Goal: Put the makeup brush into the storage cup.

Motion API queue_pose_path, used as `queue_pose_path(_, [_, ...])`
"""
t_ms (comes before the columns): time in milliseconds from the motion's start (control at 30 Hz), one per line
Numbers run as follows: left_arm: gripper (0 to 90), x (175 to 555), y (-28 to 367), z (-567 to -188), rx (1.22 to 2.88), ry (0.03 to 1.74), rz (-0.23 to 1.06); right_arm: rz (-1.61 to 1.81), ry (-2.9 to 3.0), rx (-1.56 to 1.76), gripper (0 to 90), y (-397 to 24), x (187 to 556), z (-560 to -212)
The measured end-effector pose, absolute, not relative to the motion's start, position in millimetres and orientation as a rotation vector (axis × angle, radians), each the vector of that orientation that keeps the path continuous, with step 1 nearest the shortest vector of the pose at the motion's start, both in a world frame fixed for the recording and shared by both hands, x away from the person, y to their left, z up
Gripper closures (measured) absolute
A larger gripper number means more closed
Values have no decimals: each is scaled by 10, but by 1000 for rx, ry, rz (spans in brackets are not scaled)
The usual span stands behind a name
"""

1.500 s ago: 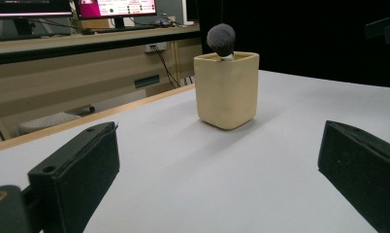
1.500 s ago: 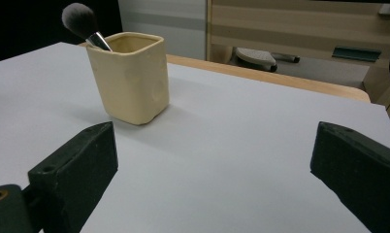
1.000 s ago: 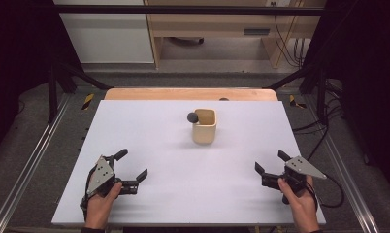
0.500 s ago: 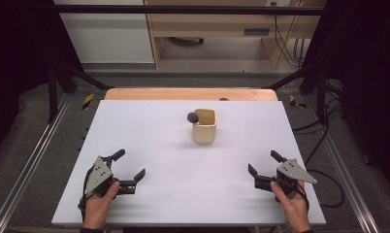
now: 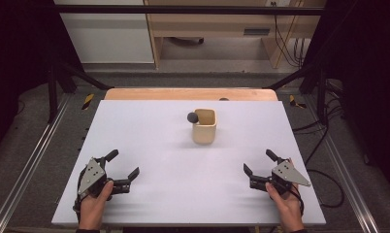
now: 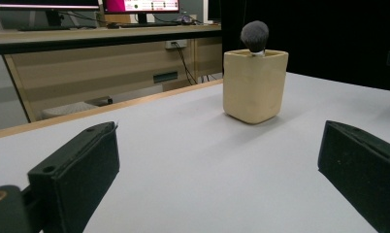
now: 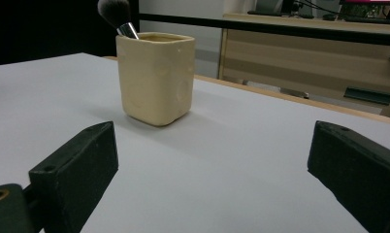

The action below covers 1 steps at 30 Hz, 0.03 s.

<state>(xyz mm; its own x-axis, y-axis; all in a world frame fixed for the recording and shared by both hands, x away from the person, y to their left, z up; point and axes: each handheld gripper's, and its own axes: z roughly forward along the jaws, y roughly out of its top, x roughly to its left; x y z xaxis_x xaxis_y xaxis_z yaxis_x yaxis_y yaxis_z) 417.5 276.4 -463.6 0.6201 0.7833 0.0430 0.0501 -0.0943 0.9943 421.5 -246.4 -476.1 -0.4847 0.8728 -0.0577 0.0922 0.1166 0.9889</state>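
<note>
Upright, a brush stands inside the cream cup.

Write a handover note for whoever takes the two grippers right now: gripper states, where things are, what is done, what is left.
Left gripper: open, empty, at the near left of the white table.
Right gripper: open, empty, at the near right.
Cream square ceramic cup: upright, mid-table toward the far side. Dark round-headed makeup brush: stands in the cup, head up, leaning toward the left rim.
Done: nothing gripped.
Left: probably reach for the brush or cup.
</note>
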Motion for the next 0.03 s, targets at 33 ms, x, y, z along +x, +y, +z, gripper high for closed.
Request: queue_pose_path(33, [10, 4175, 2764, -4636, 1562, 718, 712, 1436, 1706, 947, 43, -2464, 4215, -4761])
